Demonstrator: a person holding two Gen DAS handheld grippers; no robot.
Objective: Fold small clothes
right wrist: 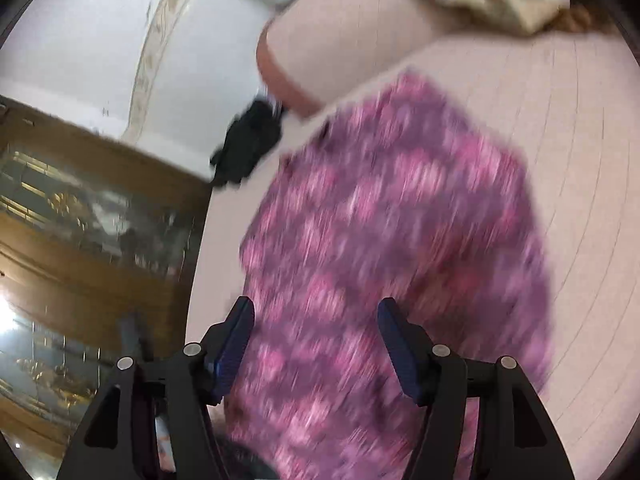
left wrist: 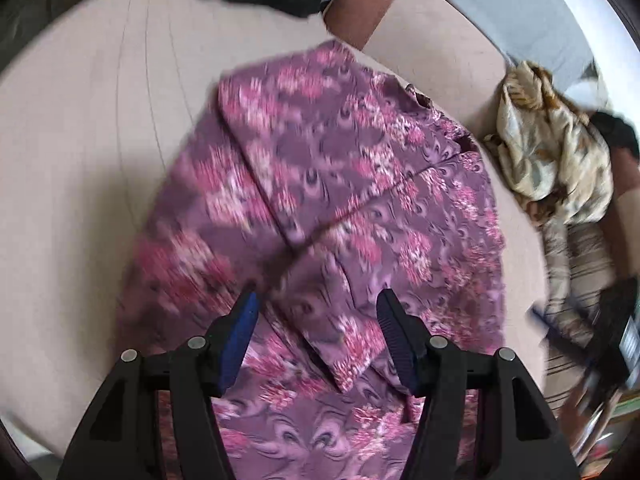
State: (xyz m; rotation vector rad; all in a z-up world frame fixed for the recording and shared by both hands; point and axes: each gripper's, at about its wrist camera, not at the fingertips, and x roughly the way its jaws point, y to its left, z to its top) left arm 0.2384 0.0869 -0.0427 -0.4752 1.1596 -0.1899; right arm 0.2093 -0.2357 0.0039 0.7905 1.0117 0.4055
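Left wrist view: the left gripper is seen above the purple floral garment, its jaws held apart with nothing between them.
Right wrist view: the right gripper is seen over the same garment, its jaws likewise spread wide and holding nothing; the picture is smeared by motion.
Garment: it is laid on the pale pink surface, with one panel folded over the rest so that a diagonal edge crosses it.
Cream patterned cloth: a crumpled cream cloth is seen well apart from the garment, at the surface's edge.
Black cloth: a dark cloth is bunched near the garment's far corner.
Contact: whether either gripper touches the fabric cannot be told.
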